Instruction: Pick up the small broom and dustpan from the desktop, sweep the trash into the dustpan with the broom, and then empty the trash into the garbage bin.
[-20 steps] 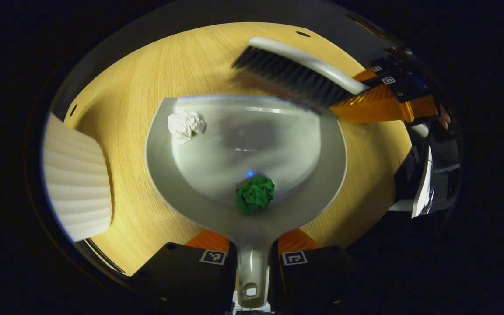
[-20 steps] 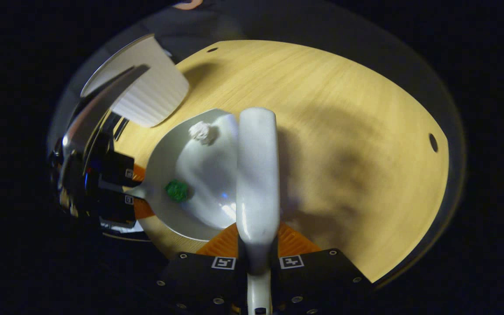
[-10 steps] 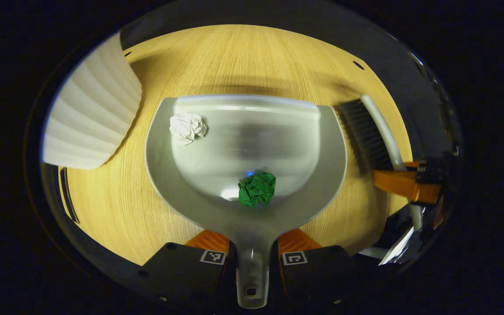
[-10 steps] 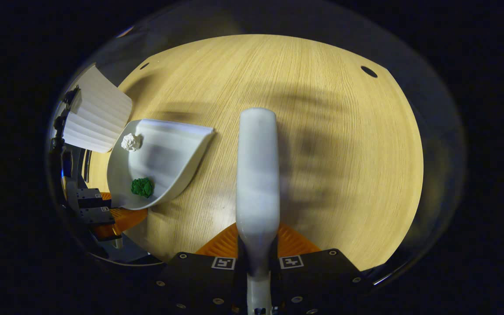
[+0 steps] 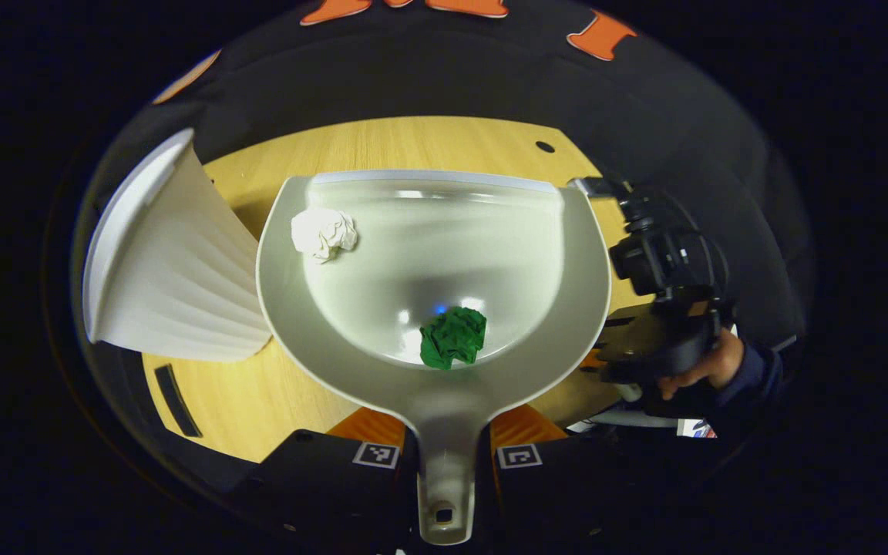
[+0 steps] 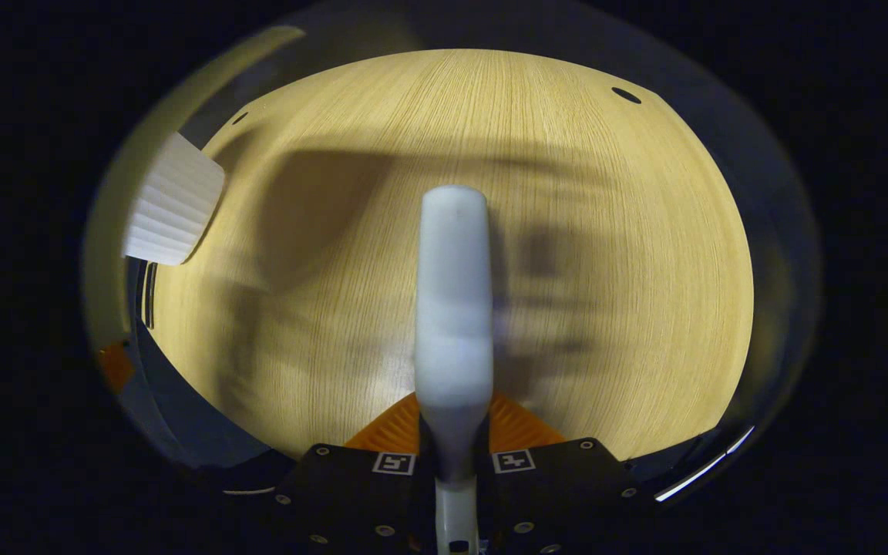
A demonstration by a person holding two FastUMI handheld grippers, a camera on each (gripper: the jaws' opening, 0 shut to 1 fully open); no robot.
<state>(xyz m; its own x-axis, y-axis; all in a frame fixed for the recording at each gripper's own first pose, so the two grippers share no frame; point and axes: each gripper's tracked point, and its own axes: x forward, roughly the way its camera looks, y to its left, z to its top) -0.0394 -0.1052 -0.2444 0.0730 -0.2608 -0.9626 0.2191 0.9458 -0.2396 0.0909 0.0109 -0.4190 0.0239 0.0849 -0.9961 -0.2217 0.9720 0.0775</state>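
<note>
A grey dustpan hangs above the wooden table, its handle clamped in my left gripper. A white paper ball lies at the pan's far left, and a green paper ball lies near the handle. The white ribbed garbage bin stands just left of the pan. In the right gripper view, my right gripper is shut on the broom, whose pale back points away over the table; its bristles are hidden underneath. The bin shows small at the far left.
At the right of the left gripper view, a hand in a dark sleeve holds the right gripper's body beside the pan. Small round holes mark the table's far corners. The dark booth wall rises behind the table.
The dustpan has risen off the table and swung toward the bin, both paper balls still in it. The broom has drawn back to the right, away from the pan.
</note>
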